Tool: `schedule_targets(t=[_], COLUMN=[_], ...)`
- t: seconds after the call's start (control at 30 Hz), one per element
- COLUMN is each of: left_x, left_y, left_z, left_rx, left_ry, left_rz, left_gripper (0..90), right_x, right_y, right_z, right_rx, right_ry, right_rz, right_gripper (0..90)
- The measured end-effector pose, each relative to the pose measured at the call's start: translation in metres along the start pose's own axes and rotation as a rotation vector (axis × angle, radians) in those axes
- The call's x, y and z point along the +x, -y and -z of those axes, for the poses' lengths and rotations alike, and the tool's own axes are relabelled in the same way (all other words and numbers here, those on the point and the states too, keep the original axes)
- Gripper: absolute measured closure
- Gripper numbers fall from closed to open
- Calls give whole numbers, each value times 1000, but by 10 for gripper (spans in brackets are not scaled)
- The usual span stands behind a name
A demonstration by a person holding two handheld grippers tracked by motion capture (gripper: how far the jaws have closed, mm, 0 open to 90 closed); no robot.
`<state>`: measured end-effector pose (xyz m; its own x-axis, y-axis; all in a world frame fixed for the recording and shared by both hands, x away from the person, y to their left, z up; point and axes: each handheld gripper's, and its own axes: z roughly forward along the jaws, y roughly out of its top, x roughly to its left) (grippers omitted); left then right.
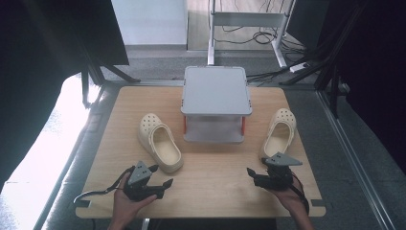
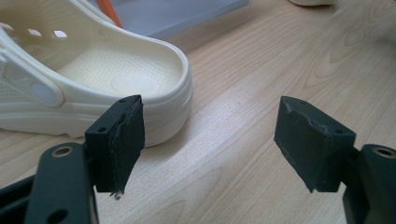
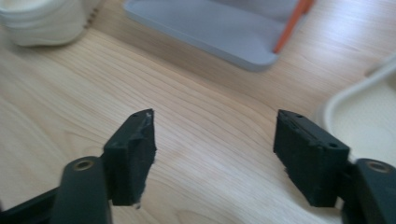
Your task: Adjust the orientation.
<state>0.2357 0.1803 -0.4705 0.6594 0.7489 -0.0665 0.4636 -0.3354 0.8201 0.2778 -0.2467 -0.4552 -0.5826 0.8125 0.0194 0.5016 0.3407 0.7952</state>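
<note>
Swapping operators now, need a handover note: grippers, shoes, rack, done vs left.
Left gripper: open, empty, just short of the heel of the left clog.
Right gripper: open, empty, close to the heel of the right clog.
Both cream clogs lie on the wooden table, one on each side of the grey two-tier rack, toes pointing away from the person.
Done: nothing gripped; the rack's top is bare.
Left: probably grasp each clog and set it on the rack.
</note>
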Motion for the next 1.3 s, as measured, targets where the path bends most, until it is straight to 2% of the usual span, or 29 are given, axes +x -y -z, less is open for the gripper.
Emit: schedule_targets(t=[0.03,0.07,0.1,0.13,0.17,0.2,0.23,0.27,0.33,0.37,0.4,0.43,0.47,0.57,0.6,0.83,0.9,1.07,1.3], left_x=[0,0,-1,-1,-1,-2,-2,-2,-2,-2,-2,-2,-3,-3,-3,-3,-3,-3,-3], left_y=[0,1,2,2,2,1,1,2,2,2,1,1,2,2,2,3,3,2,2], left_z=[-1,-1,-1,-2,-2,0,0,1,3,3,2,2,2,1,0,-1,-1,0,0], left_rx=[4,10,19,24,24,19,19,12,10,10,7,7,10,15,17,26,26,21,23], left_ry=[-1,-1,-1,-2,-2,9,9,15,10,10,14,14,19,20,20,24,27,28,30], left_rz=[-3,-8,-15,-17,-17,-10,-10,-7,-7,-7,-2,-2,2,0,-1,-3,-2,-3,-4], left_gripper=[250,250,250,250,250,250,250,250,250,250,250,250,250,250,250,250,250,250,250], right_x=[2,2,5,12,12,19,19,23,31,31,34,34,35,36,38,47,53,64,77], right_y=[-9,-9,-14,-29,-29,-42,-42,-50,-71,-71,-86,-86,-96,-104,-113,-130,-135,-142,-149], right_z=[-3,-3,-6,-13,-13,-19,-19,-23,-35,-35,-44,-44,-52,-59,-67,-84,-94,-109,-126], right_rx=[27,27,37,44,44,62,62,74,94,94,86,86,80,75,76,93,110,128,157], right_ry=[-46,-46,-57,-80,-80,-100,-100,-112,-140,-140,-149,-149,-177,-182,-204,-226,-236,-259,-267], right_rz=[-11,-11,6,37,37,65,65,87,122,122,125,125,112,115,117,135,146,155,176], right_gripper=[303,303,302,303,303,302,302,302,320,320,336,336,340,341,343,347,350,368,373])
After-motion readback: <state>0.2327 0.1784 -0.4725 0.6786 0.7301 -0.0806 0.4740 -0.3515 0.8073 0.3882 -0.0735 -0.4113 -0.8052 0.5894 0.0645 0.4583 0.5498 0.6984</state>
